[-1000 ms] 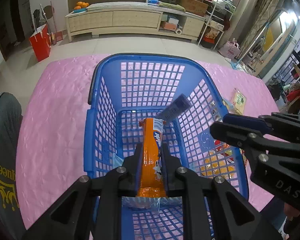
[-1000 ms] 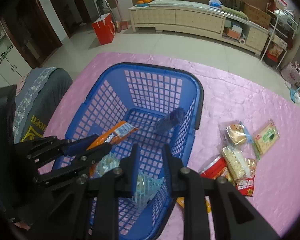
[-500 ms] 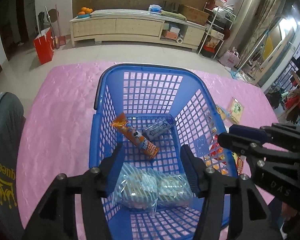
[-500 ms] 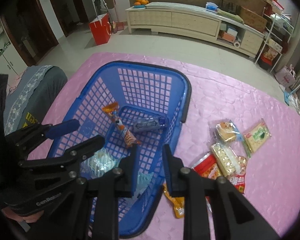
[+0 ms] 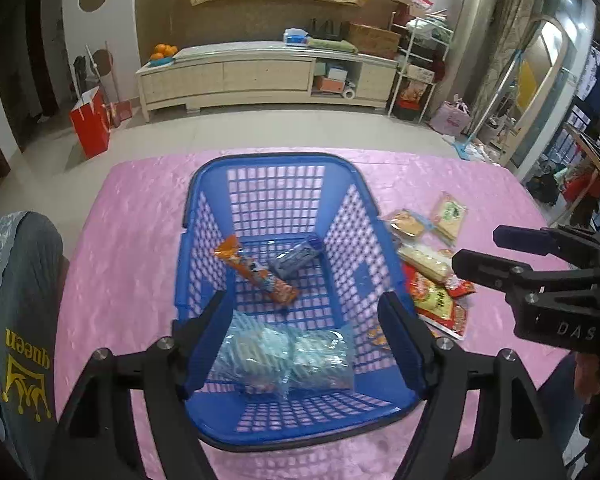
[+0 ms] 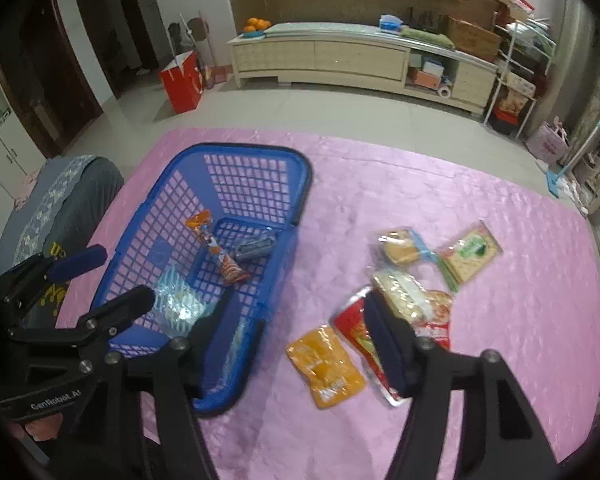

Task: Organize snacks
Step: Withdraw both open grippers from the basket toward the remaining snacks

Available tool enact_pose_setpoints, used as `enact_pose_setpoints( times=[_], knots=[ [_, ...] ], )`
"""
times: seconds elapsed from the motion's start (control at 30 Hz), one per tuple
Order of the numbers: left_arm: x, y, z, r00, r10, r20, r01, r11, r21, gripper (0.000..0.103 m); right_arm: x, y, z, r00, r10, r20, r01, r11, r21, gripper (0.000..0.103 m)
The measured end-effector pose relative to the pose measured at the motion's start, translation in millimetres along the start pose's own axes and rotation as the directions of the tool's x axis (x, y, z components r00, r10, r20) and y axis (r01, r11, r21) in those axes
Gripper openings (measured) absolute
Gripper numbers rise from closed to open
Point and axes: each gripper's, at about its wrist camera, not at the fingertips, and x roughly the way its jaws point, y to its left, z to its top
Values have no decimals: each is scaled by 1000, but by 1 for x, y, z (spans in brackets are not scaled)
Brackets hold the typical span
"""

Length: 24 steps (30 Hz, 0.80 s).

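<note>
Blue basket (image 5: 204, 240) on the pink-covered desk (image 5: 120, 260); contents: orange snack bar (image 5: 260, 274) lying diagonal on the basket floor, dark blue wrapped bar (image 5: 296, 258) just beside it and touching, clear bag of pale biscuits (image 5: 284, 354) at the near end.

Left gripper (image 5: 300, 324) above the near end of the basket; jaws released, having just been opening, nothing between them.

Right gripper (image 6: 296, 336) over the desk beside the basket's right wall; jaws released, having just been opening, nothing grasped.

Loose on the desk, right of the basket: orange-yellow pouch (image 6: 326, 368); red packet (image 6: 356, 332); clear-wrapped cake (image 6: 404, 292) overlapping the red packet; small sandwich pack (image 6: 398, 246); green-labelled cracker pack (image 6: 470, 256).
</note>
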Motion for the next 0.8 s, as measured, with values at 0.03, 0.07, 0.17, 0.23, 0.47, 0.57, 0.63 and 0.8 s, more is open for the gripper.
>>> enact_pose_setpoints(
  times=[0.03,0.07,0.17,0.23,0.47,0.57,0.63,0.8],
  knots=[
    [-2,-6,-1,1000,-2,4,2,1000,7,78,-4,-4,-2,1000,-2,5,2,1000,6,71],
    [-3,-11,0,1000,-4,10,4,1000,15,78,-7,-8,-2,1000,-3,8,3,1000,10,72],
    [-5,-28,1,1000,-17,13,16,999,43,78,-17,-22,-8,1000,-10,18,10,1000,25,79],
    [-5,-40,2,1000,-20,14,19,998,57,79,-23,-32,-13,999,-21,31,20,999,36,81],
    [-4,-81,-2,999,-35,6,34,991,126,79,-36,-69,-28,998,-40,41,38,997,68,81],
    [-4,-103,-6,999,-35,11,32,987,158,79,-40,-83,-36,999,-41,33,38,997,68,82],
    [-2,-113,-8,999,-39,7,37,985,168,78,-42,-92,-41,999,-43,32,41,997,65,81],
    [3,-147,-17,999,-54,5,52,977,208,79,-47,-117,-57,997,-62,46,59,996,62,81]
  ],
)
